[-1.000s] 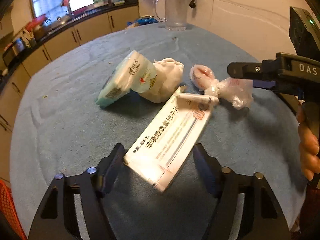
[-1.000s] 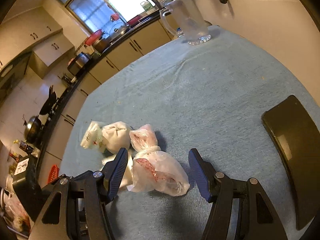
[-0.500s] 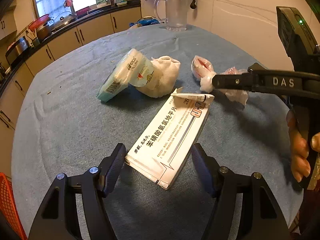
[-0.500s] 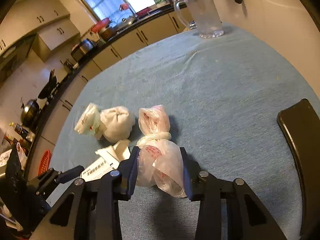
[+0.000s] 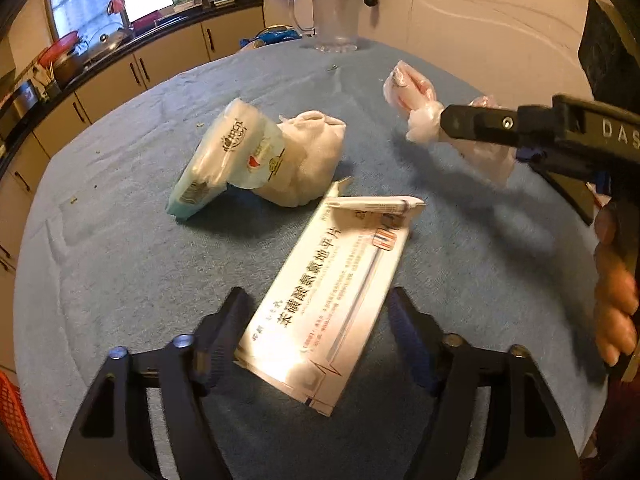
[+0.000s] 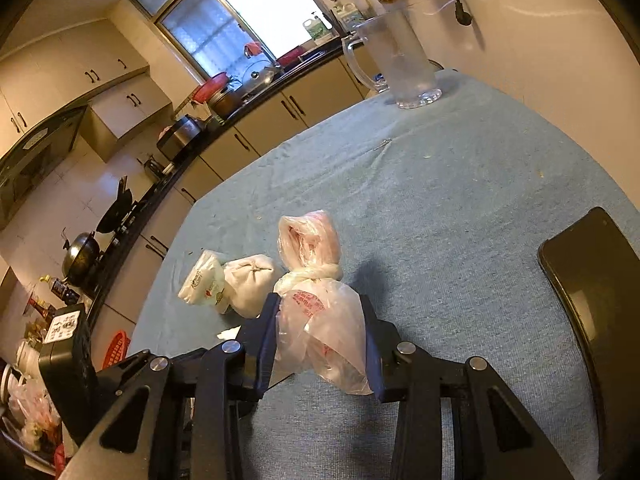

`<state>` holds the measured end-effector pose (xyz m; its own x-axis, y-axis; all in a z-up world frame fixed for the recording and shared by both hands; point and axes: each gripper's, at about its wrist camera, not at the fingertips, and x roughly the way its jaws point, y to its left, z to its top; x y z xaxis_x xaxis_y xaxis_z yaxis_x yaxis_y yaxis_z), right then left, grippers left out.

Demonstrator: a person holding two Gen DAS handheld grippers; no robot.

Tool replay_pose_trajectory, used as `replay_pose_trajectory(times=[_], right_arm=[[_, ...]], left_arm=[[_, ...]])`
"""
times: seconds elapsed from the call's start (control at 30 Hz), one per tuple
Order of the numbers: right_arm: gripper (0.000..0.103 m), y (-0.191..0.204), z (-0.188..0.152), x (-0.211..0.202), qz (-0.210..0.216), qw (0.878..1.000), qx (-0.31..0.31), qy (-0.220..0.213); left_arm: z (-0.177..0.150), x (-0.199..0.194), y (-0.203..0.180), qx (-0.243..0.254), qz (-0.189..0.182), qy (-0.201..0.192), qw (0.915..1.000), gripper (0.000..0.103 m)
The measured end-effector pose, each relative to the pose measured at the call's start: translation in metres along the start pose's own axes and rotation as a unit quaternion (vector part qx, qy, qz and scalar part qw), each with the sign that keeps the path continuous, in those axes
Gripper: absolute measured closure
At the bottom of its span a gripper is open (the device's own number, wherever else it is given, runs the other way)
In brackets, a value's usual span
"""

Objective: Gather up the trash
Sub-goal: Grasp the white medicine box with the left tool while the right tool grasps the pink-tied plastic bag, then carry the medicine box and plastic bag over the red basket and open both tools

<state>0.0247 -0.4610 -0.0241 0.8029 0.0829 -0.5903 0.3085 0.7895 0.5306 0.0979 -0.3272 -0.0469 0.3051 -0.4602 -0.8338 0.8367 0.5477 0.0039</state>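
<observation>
A white medicine box (image 5: 332, 292) lies flat on the blue tablecloth (image 5: 120, 272), between the fingers of my left gripper (image 5: 316, 308). Its jaws are closing, and the pads stand close beside the box's long edges. Beyond it a tissue pack (image 5: 228, 160) leans on a crumpled white wad (image 5: 308, 160). My right gripper (image 6: 319, 304) is shut on a knotted pink-and-clear plastic bag (image 6: 308, 240), held just above the cloth. The left wrist view shows that bag (image 5: 412, 96) at upper right, sticking out past the right gripper's finger (image 5: 480, 124).
A clear glass pitcher (image 6: 400, 64) stands at the table's far edge. A flat black slab (image 6: 592, 300) sits at the right edge. A red basket (image 6: 116, 348) is beyond the table's left edge, with kitchen counters behind. A person's hand (image 5: 616, 300) grips the right tool.
My right gripper has shut on the plastic bag and raised it off the cloth. The left gripper has stayed around the medicine box, its fingers slightly closer together.
</observation>
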Motion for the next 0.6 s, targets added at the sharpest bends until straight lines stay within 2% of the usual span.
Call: replay_pose_trajectory(times=[0.2,0.3,0.43,0.6], right_arm=[[0.063,0.009,-0.001,-0.004,0.014,1.0,-0.025,-0.008],[0.063,0.023,-0.006,-0.007,0.031,0.998,-0.052,-0.015],[0.063,0.047,-0.015,-0.009,0.055,0.994,-0.095,-0.017],[0.063,0.074,-0.031,-0.006,0.086,0.99,-0.111,-0.007]], left_arm=[[-0.018,-0.017,0.001,-0.041,0.014,-0.016,0.9989,0.045],[-0.036,-0.038,0.007,-0.072,0.021,-0.041,0.9963,0.045],[-0.062,-0.069,0.021,-0.105,0.048,-0.076,0.9904,0.045],[-0.083,-0.098,0.049,-0.147,0.075,-0.106,0.9806,0.045]])
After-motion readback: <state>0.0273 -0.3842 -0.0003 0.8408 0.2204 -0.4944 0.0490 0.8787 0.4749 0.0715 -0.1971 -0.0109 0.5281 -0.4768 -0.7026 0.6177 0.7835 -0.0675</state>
